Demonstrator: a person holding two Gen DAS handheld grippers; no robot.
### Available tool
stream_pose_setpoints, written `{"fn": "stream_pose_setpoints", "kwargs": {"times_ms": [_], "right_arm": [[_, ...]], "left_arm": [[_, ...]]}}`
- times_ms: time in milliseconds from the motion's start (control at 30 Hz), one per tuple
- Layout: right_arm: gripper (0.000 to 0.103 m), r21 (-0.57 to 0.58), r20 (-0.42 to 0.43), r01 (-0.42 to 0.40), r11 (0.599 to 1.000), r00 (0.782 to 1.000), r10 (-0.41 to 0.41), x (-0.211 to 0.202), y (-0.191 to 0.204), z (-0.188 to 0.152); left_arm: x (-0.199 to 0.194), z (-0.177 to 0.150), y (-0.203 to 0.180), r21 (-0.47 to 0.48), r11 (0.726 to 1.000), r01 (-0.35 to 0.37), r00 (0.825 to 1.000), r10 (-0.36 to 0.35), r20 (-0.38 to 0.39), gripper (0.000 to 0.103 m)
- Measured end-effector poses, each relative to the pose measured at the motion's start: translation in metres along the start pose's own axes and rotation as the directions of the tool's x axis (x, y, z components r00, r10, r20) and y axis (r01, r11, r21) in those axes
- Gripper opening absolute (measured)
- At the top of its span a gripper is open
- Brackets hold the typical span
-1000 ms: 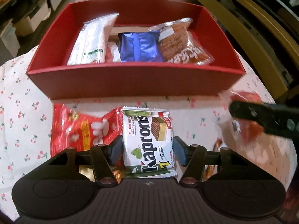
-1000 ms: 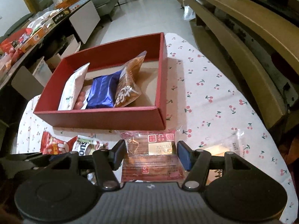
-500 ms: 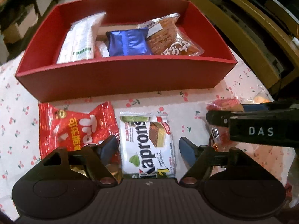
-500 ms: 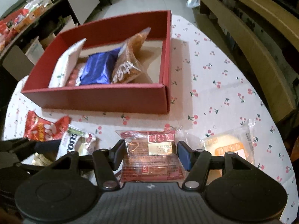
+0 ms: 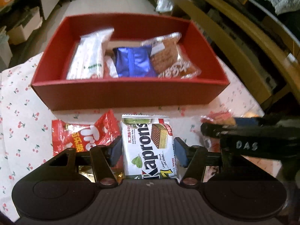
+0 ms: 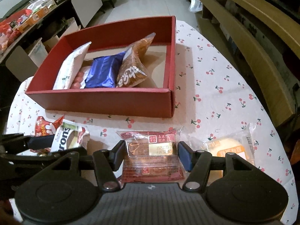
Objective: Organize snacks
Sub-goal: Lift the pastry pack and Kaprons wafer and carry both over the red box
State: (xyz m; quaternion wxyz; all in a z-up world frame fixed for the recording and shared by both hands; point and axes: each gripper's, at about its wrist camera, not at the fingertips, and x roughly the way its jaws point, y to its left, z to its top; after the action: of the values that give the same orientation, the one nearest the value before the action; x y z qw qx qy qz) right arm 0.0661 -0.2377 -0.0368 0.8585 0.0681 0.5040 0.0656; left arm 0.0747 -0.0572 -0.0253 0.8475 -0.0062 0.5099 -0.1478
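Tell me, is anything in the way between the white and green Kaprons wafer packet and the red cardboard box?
Only the red cardboard box's own near wall, which the white and green Kaprons wafer packet, held in the left gripper, must clear. Inside, open floor shows right of the clear-wrapped brown biscuit.

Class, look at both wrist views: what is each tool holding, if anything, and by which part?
Left tool: Kaprons wafer pack, gripped across its long side edges. Right tool: red-wrapped pastry, gripped across its side edges.

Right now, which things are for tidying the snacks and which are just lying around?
For the job:
red box
Kaprons wafer pack
red cake packet
red candy bag
yellow bun

Just lying around:
wooden bench
cluttered shelf
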Motion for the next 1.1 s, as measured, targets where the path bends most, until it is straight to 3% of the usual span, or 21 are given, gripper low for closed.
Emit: {"fn": "stream_pose_setpoints", "kwargs": {"times_ms": [500,1100], "right_arm": [[0.072,0.032,0.094,-0.015,0.999,0.996,0.012,-0.035,0.019,-0.008],[0.072,0.04,0.144,-0.017,0.999,0.989,0.011,-0.043,0.024,0.007]], "left_arm": [[-0.032,0.012,0.006,-0.031,0.998,0.061,0.995,-0.058,0.082,0.065],[-0.04,0.031,0.01,-0.035,0.998,0.047,0.99,-0.042,0.136,0.065]]}}
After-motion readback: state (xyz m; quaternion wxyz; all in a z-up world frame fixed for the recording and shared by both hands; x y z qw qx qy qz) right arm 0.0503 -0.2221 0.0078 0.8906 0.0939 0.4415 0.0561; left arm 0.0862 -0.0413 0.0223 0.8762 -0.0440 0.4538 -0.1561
